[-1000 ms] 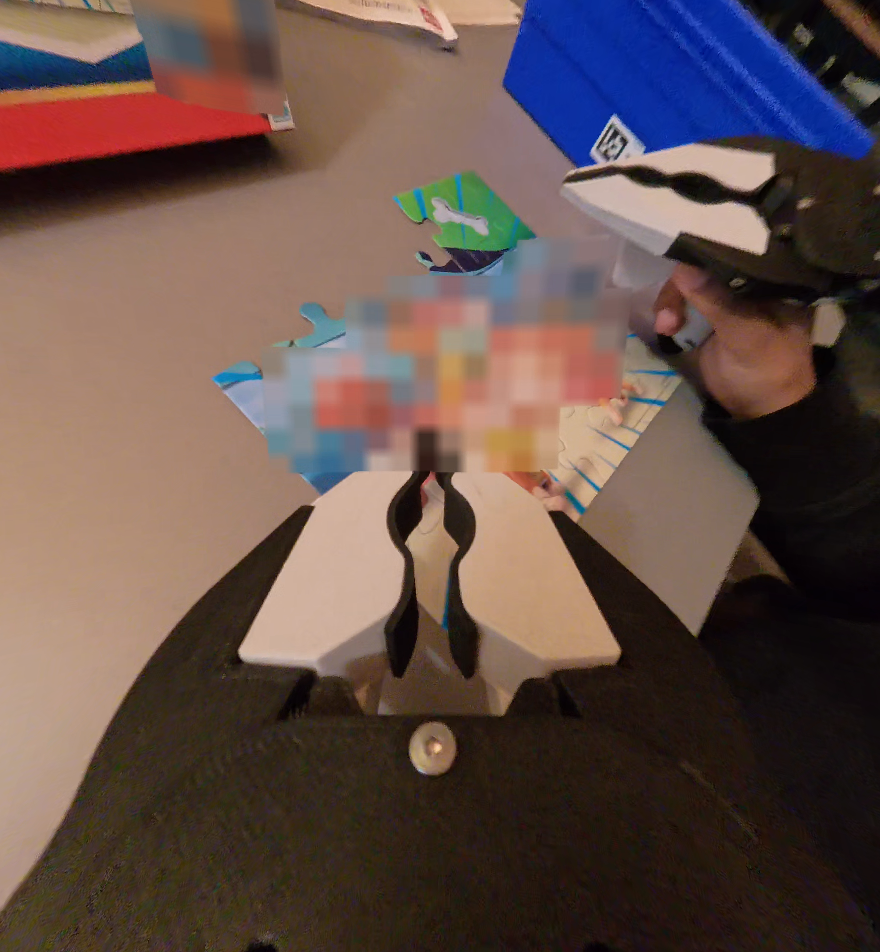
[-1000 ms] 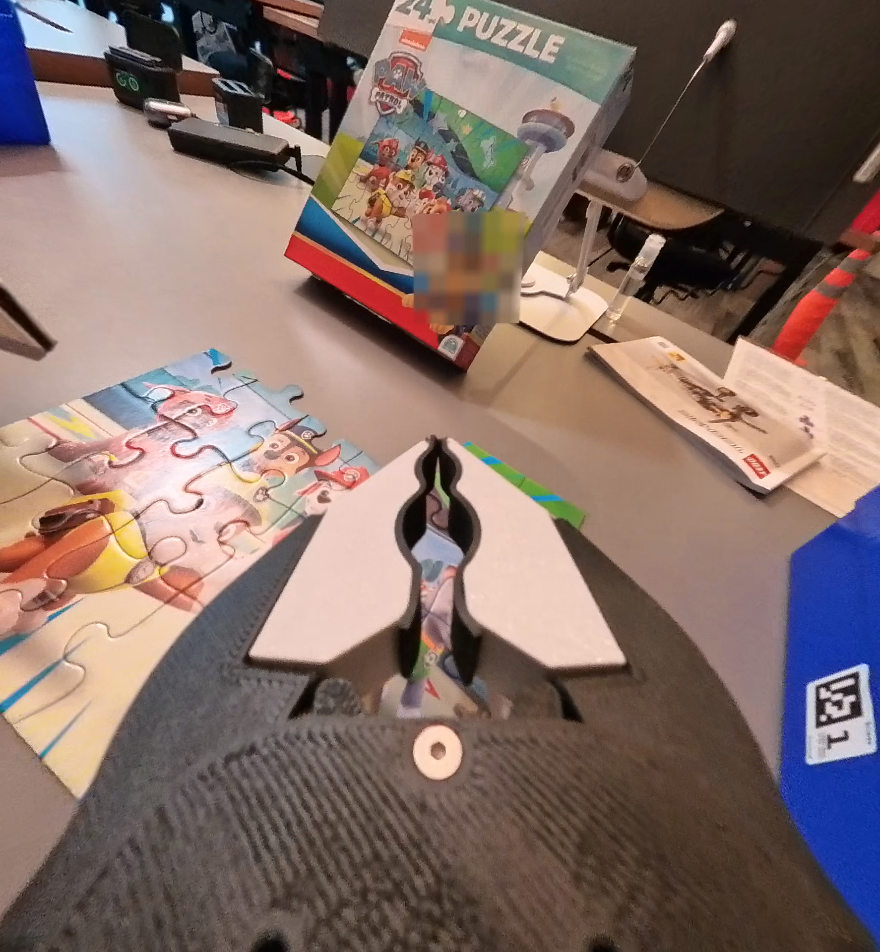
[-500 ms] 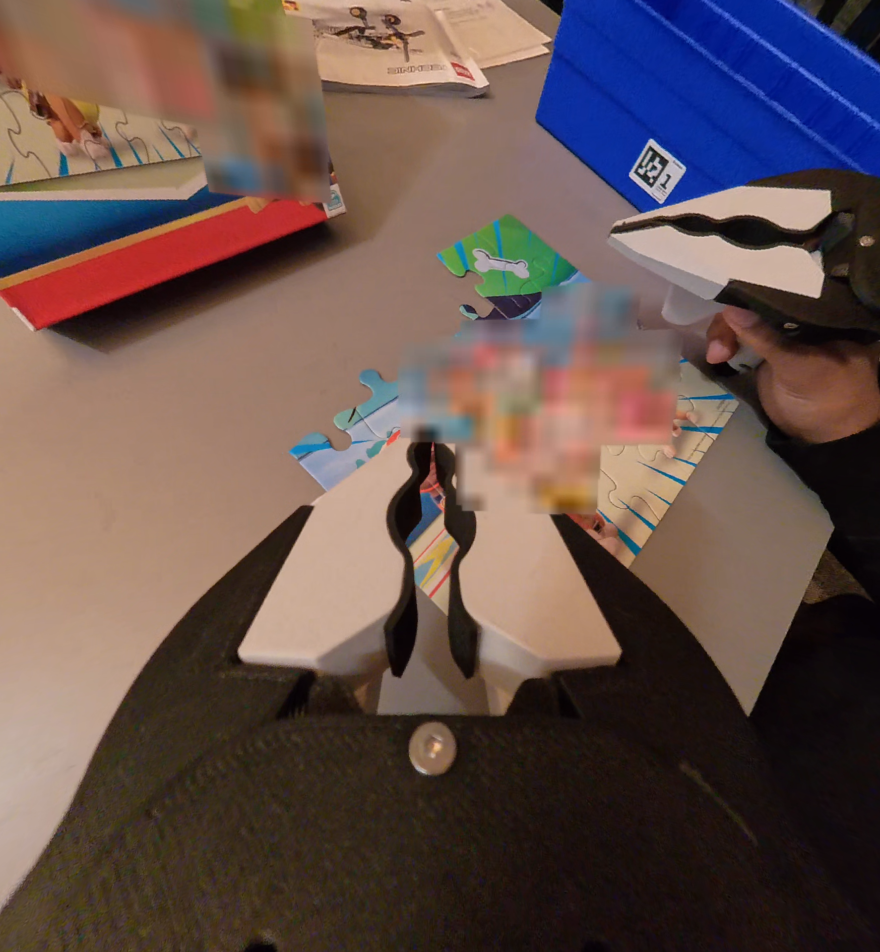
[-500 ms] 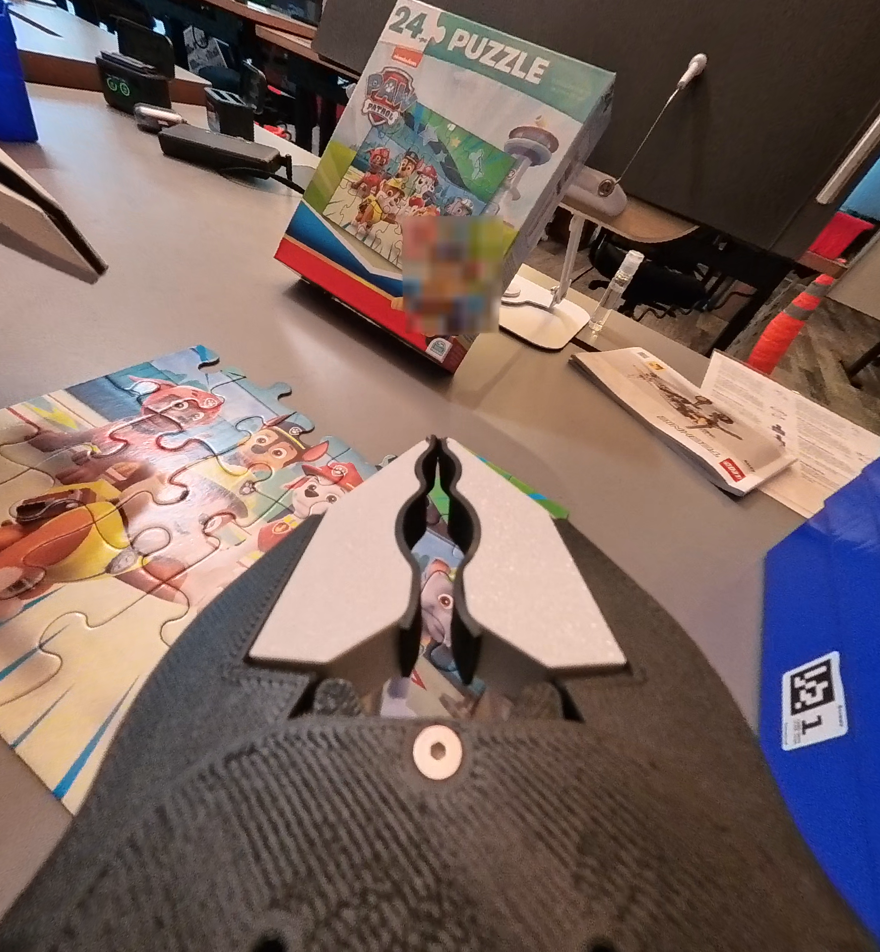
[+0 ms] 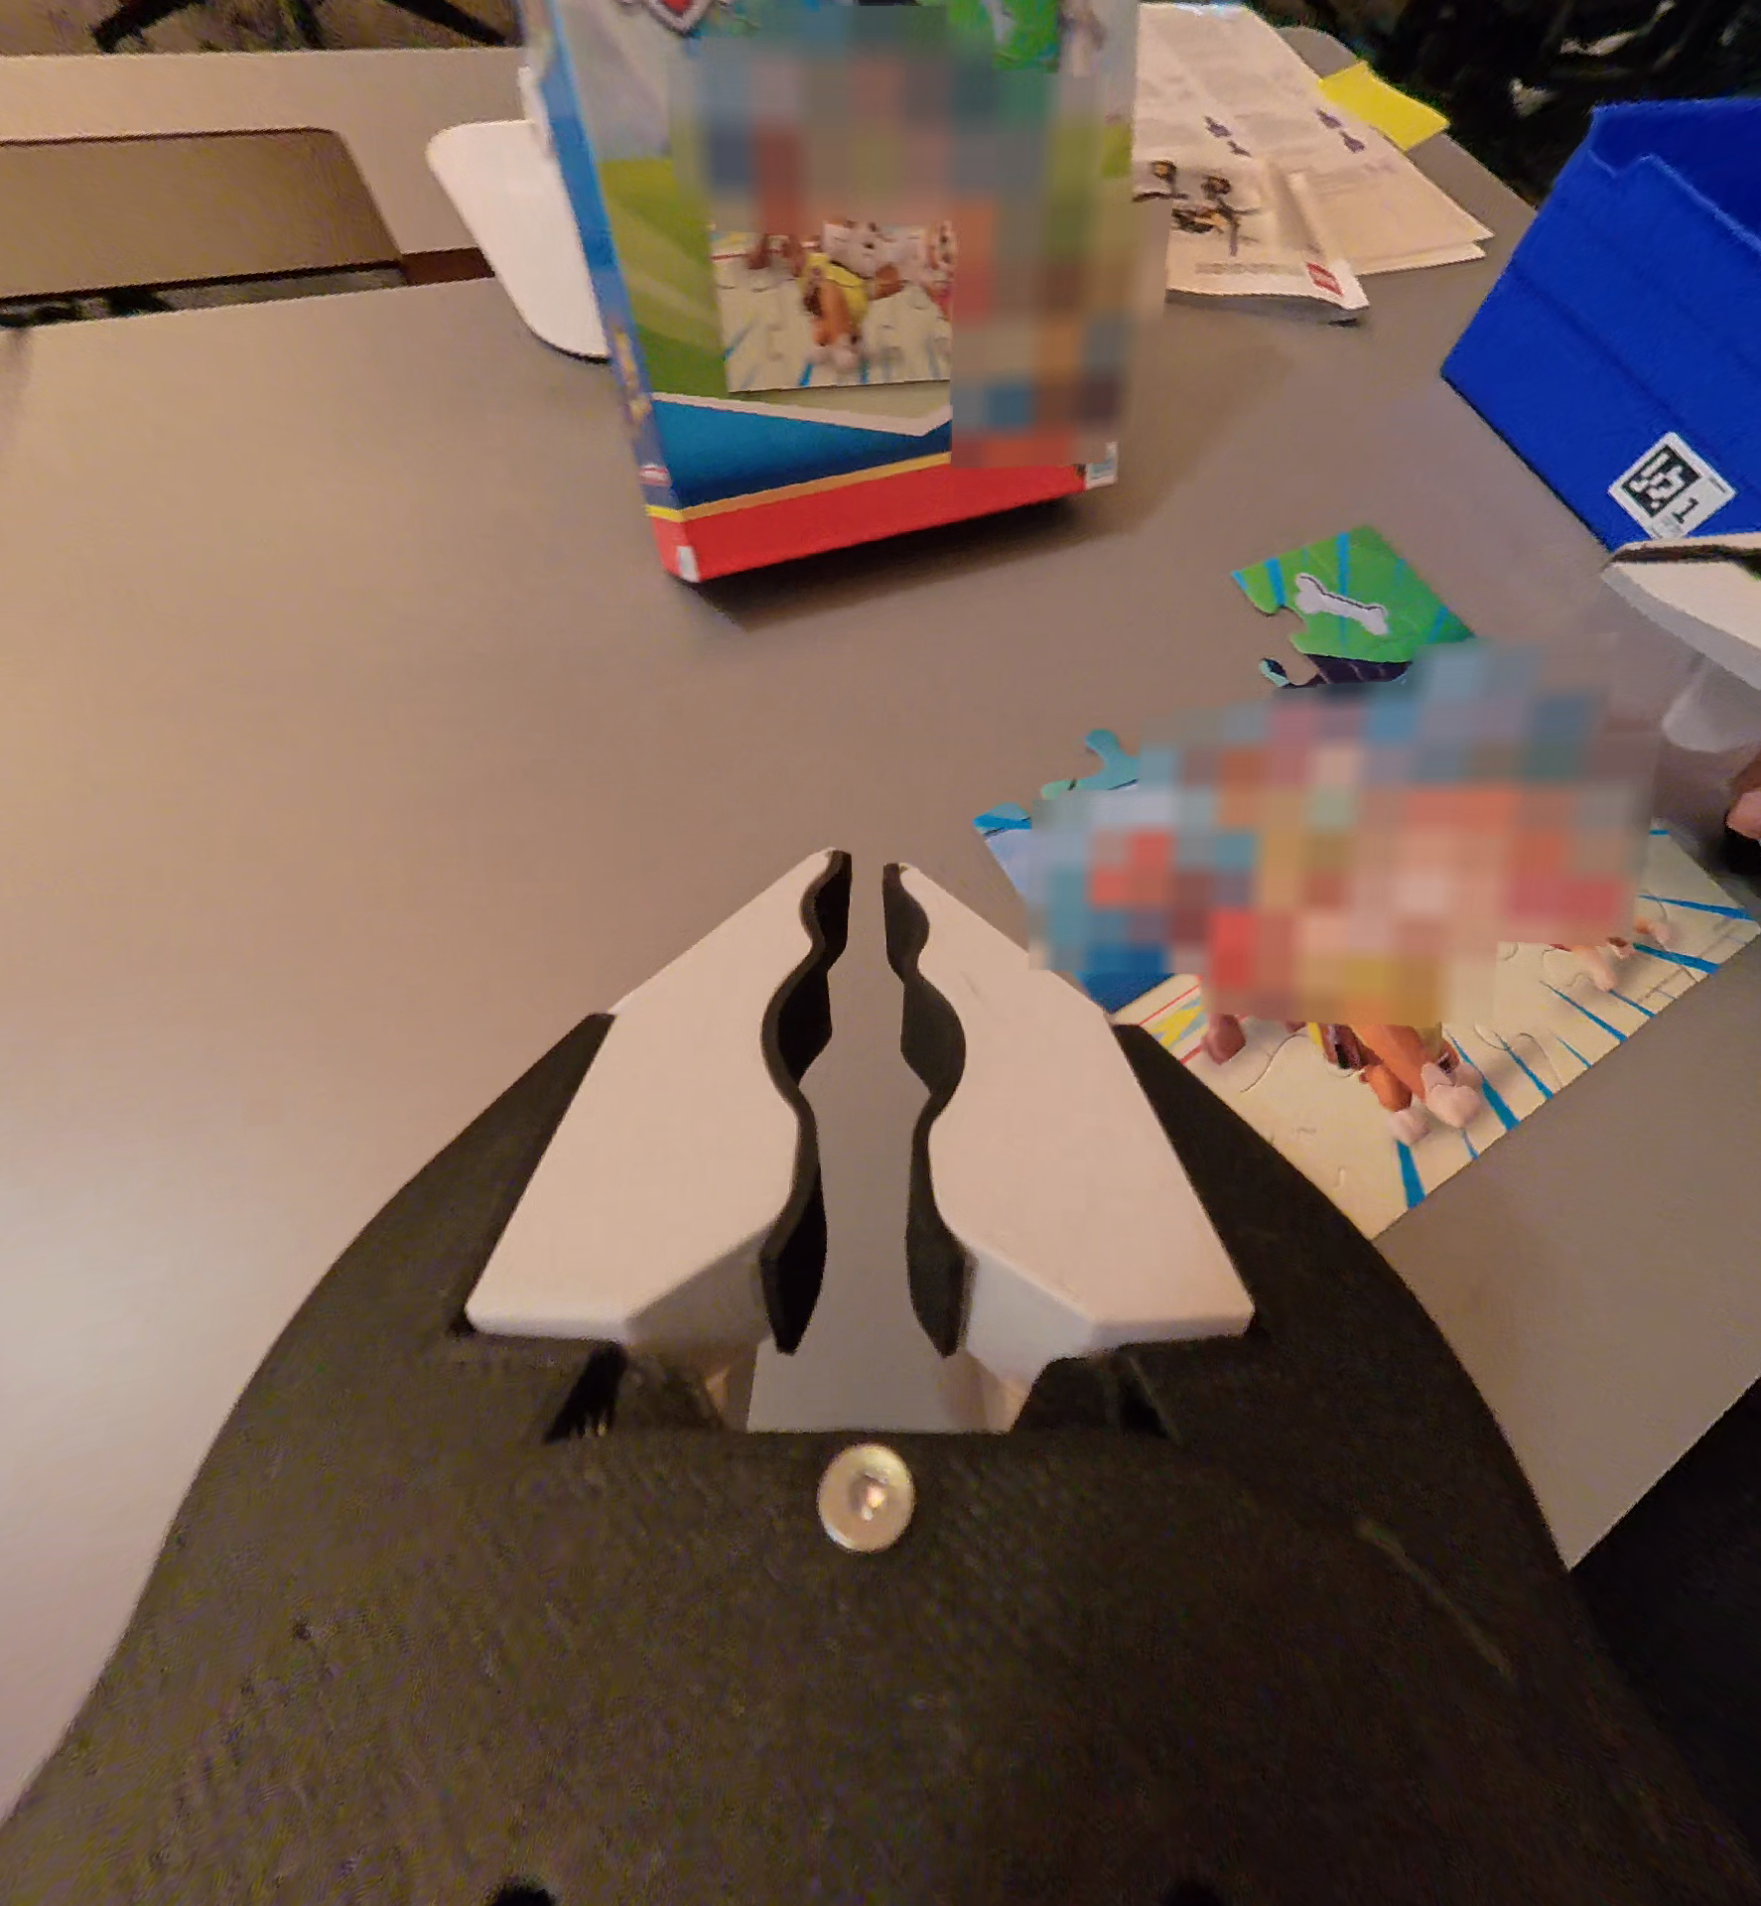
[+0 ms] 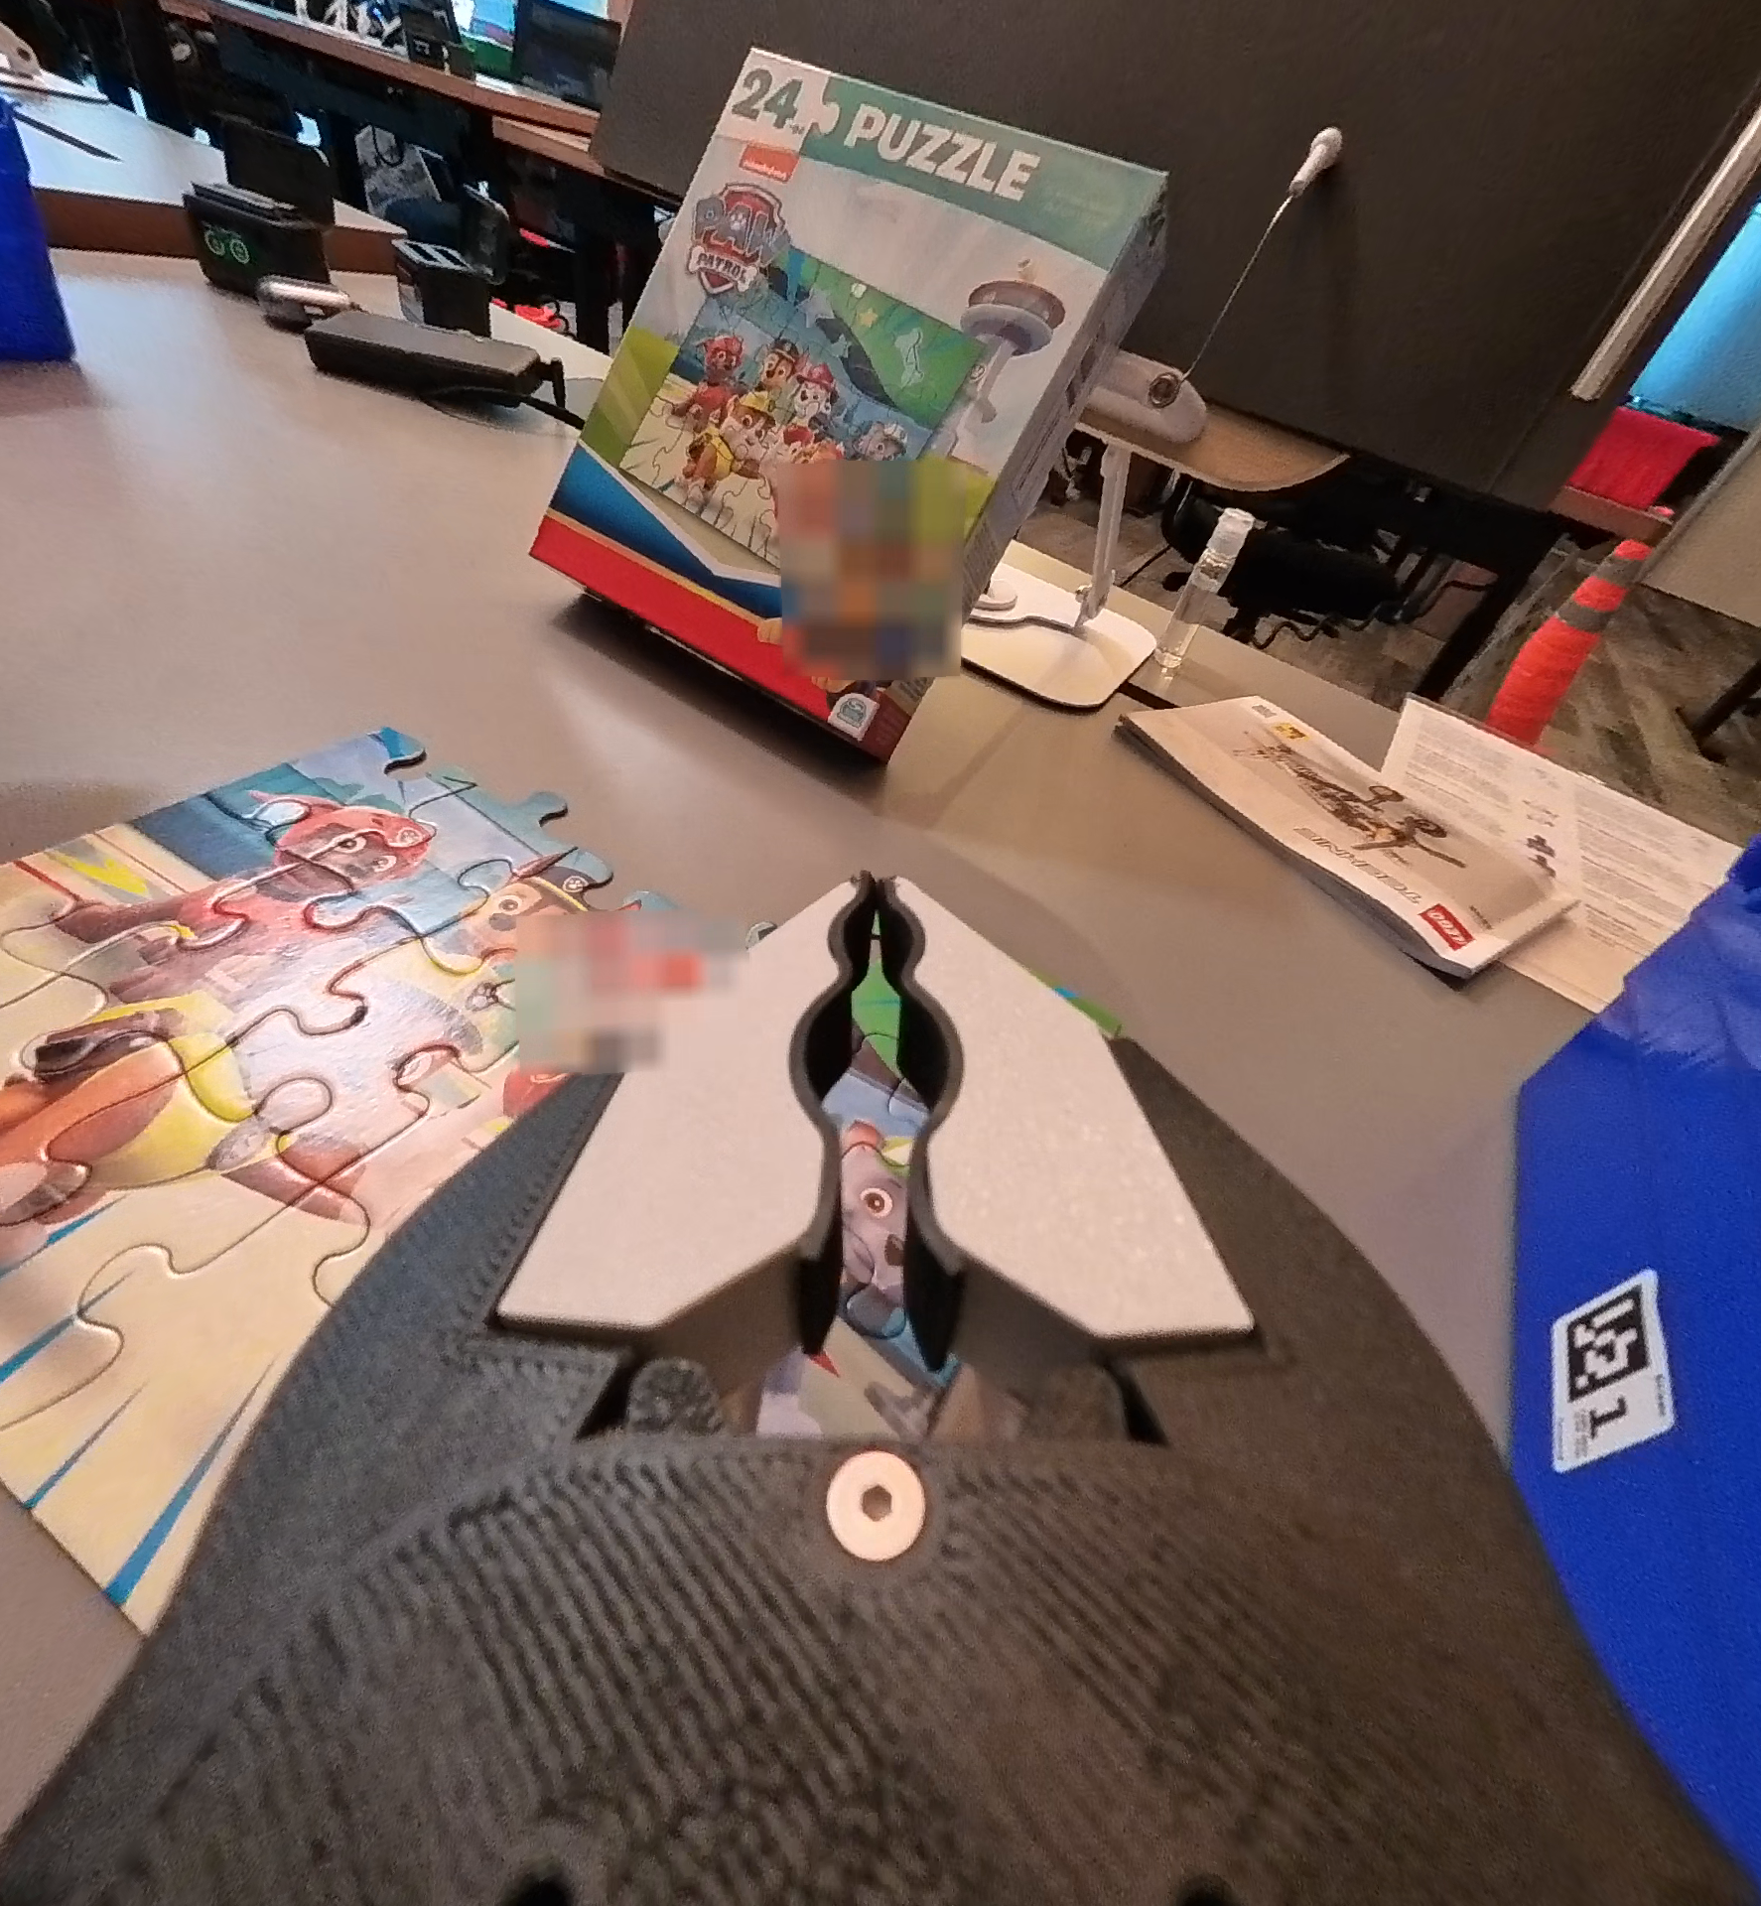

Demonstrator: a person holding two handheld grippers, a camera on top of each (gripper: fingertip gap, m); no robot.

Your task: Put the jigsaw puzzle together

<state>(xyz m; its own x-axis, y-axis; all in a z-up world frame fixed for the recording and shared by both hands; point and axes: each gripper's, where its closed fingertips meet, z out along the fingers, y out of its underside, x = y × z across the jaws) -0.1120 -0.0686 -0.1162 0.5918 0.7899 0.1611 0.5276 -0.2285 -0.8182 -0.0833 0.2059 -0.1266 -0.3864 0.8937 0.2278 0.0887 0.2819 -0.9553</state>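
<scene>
Left wrist view: left gripper (image 5: 866, 877) centre frame, fingers narrowly parted, bare, above grey table (image 5: 289, 774); jigsaw puzzle (image 5: 1371, 1031) at right, puzzle box (image 5: 835, 309) upper centre. Right gripper (image 6: 878, 885), tips meeting, hovers over puzzle's edge.

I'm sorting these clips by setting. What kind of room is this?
Probably an office or lab workspace, not a home: a large grey table holds chargers, behind it stand a dark partition and office chairs, and a traffic cone stands on the floor.
</scene>
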